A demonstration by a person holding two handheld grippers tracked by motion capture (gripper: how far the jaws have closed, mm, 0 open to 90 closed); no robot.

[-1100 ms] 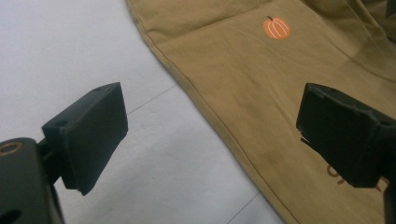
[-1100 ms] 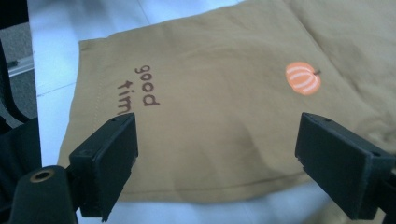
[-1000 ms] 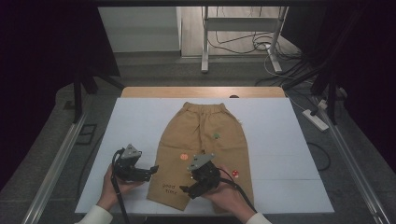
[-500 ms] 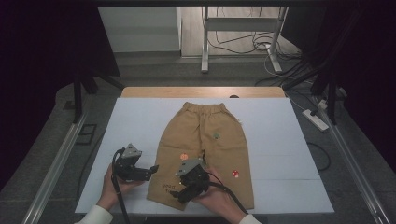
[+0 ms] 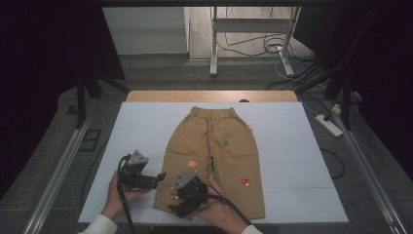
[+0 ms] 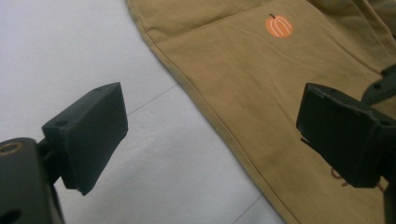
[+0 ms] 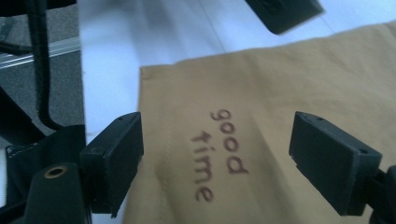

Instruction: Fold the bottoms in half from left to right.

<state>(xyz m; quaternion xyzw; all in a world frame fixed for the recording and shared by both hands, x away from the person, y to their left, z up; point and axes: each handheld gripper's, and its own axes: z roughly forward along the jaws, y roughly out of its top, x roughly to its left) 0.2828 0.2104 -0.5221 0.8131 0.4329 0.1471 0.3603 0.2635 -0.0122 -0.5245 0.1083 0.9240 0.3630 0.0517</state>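
The tan trousers [image 5: 212, 161] lie flat on the white table [image 5: 292, 146]. Both the left gripper [image 5: 158, 176] and right gripper [image 5: 176, 207] hover with jaws apart near the left leg hem; a shallow bite could let the cloth slip free.

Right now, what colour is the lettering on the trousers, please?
Dark reddish-brown lettering on tan trousers, clearest in the right gripper view.

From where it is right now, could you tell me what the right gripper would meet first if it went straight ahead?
Most likely the tan trousers: the right gripper is open and points down at the hem corner of the leg printed "good time". How far above the cloth it hangs is unclear.
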